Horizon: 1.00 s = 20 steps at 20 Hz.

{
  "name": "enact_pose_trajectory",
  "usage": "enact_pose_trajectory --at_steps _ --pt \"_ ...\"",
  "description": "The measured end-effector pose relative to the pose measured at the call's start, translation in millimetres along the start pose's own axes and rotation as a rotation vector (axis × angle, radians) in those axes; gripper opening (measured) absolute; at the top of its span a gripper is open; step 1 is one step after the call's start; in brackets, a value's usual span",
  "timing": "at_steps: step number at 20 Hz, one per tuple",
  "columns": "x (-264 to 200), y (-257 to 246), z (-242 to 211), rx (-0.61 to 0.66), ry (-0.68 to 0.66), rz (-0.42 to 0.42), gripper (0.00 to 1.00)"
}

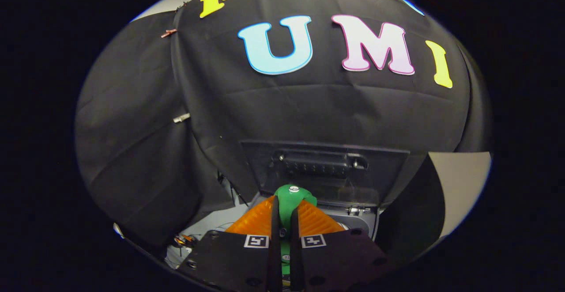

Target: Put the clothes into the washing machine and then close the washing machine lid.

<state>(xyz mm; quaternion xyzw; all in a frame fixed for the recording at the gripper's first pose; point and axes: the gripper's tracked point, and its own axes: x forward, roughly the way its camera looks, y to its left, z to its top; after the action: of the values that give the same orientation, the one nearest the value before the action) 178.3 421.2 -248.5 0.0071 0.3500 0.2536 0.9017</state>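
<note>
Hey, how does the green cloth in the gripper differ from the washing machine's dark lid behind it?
The green cloth with a small white button is soft, bright and bunched; the dark see-through washing machine lid is rigid, flat and far wider. The cloth is pinched between the orange ribbed fingers of the gripper; the lid stands raised open just beyond them, untouched. Both sit above the white washing machine top.

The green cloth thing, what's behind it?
Behind the green cloth, pinched between the gripper and its orange fingers, stands the washing machine's raised dark lid, with the black booth wall beyond. The fingers and cloth cover the tub, so its inside can't be seen.
</note>
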Motion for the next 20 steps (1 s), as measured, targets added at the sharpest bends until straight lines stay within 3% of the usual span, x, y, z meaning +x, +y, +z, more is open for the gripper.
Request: enact_pose_trajectory --at_steps 8,14,16,19,20 --pt "66.0 -53.3 -112.6 0.012 0.131 -0.15 0.12" --pt "89.3 -67.6 -159.9 0.028 0.207 -0.187 0.12" --pt "88.8 -66.6 -165.8 0.025 0.222 -0.197 0.23" --pt "86.4 -74.8 -167.3 -0.001 0.204 -0.238 1.0" --pt "85.7 -75.3 -166.4 -0.003 0.195 -0.241 0.98"
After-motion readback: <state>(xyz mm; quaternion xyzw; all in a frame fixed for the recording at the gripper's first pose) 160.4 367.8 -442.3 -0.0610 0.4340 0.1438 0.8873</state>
